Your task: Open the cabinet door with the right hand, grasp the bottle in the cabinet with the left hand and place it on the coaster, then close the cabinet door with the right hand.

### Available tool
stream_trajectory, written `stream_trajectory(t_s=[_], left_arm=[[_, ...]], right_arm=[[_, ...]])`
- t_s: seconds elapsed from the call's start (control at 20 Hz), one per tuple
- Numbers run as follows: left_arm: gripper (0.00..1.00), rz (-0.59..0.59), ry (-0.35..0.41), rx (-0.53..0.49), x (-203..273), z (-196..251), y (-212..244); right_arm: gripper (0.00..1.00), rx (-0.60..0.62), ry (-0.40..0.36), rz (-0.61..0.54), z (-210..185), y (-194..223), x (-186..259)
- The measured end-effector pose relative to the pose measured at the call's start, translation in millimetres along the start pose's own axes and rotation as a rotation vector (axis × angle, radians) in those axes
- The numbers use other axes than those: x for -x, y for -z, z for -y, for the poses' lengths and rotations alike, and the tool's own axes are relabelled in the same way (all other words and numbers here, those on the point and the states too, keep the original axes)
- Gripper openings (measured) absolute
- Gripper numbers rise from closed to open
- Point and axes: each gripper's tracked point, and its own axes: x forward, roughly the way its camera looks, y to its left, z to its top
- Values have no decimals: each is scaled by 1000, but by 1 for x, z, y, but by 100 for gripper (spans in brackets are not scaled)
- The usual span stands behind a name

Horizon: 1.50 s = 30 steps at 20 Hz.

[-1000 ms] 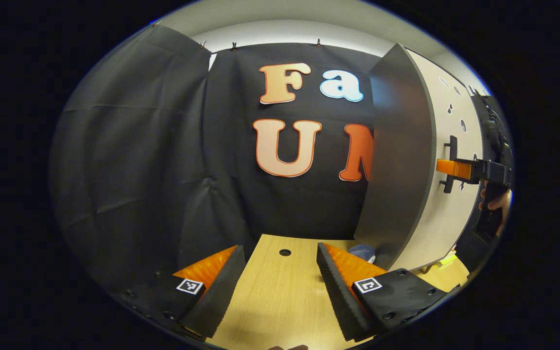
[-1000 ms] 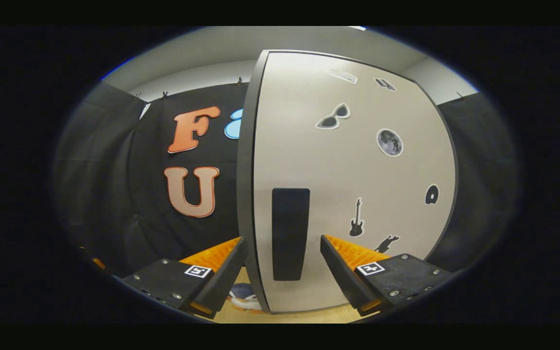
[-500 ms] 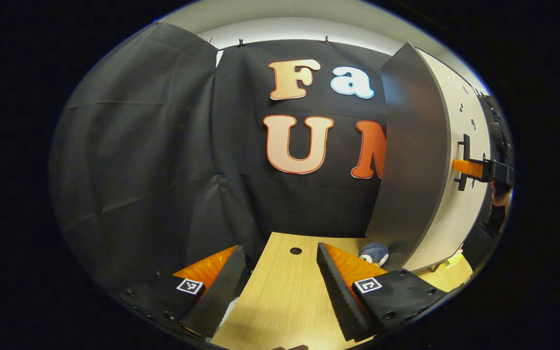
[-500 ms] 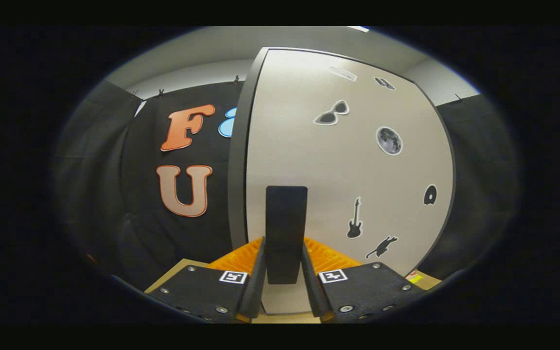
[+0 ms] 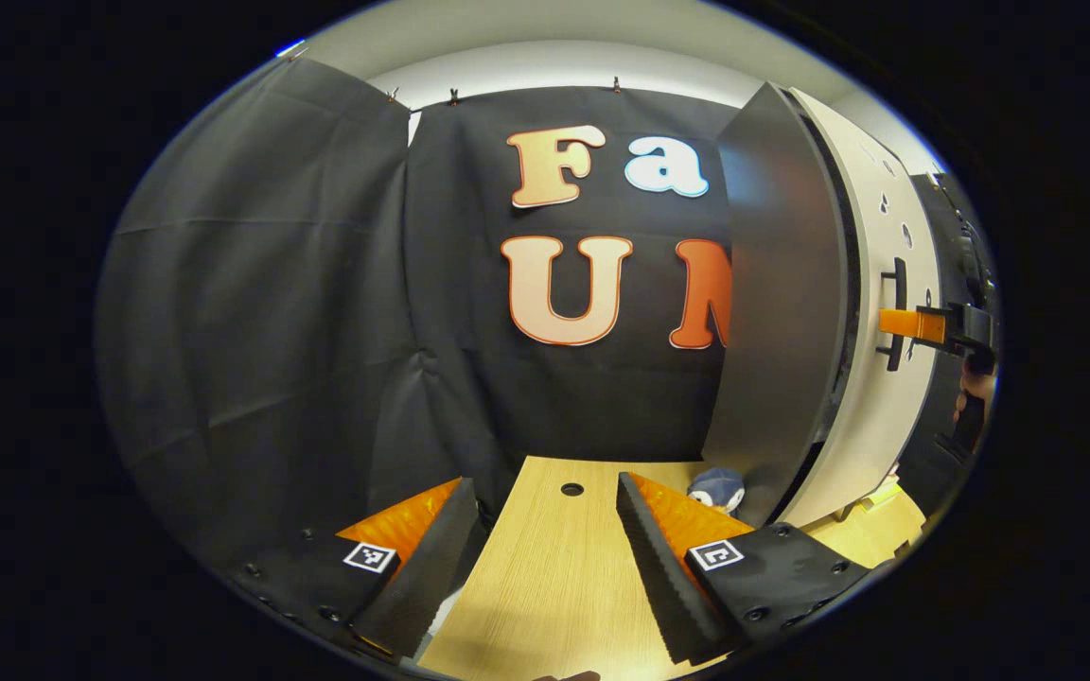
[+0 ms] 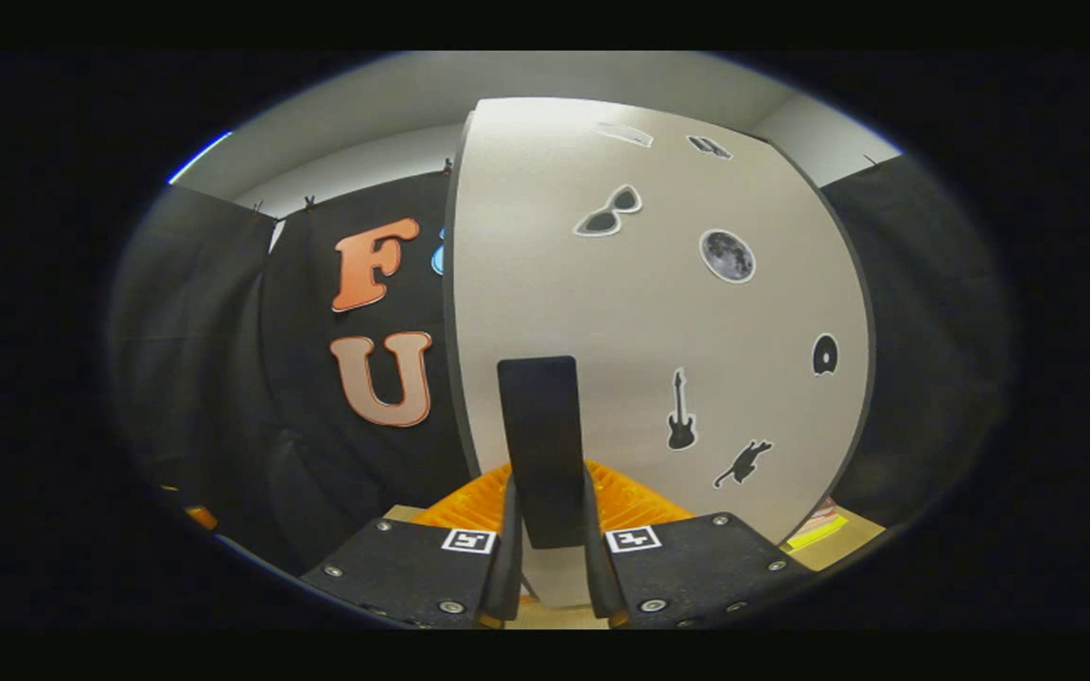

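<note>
Our right gripper (image 6: 547,567) has its jaws clamped on the black handle (image 6: 539,445) of the cabinet door (image 6: 659,312), barely ajar, while our left gripper (image 5: 545,553) hangs wide and empty over the desk (image 5: 554,586), the cabinet (image 5: 782,312) ahead to its right.

A second ago my right tongs (image 6: 547,549) stood spread on either side of the black handle (image 6: 539,445); half a second ago they had closed on it, and they clamp it now; since then the cabinet door (image 6: 640,322) has begun to swing out, and in the left gripper view a dark gap has opened between the door (image 5: 871,312) and the grey cabinet side (image 5: 777,303), where the two met flush before.
</note>
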Motion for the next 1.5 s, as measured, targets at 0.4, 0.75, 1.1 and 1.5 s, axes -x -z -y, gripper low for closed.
stream_trajectory(t_s=[0.4,0.75,1.1,1.5], left_arm=[[96,59,-7,-45,58,23,-17],[97,69,-11,-71,114,55,-17],[95,45,22,-82,144,107,1],[95,53,106,-64,166,188,10]], right_arm=[[24,-50,7,-3,14,1,40],[22,-93,5,15,31,1,64],[21,-71,27,31,59,-1,87],[20,-44,25,29,99,1,115]])
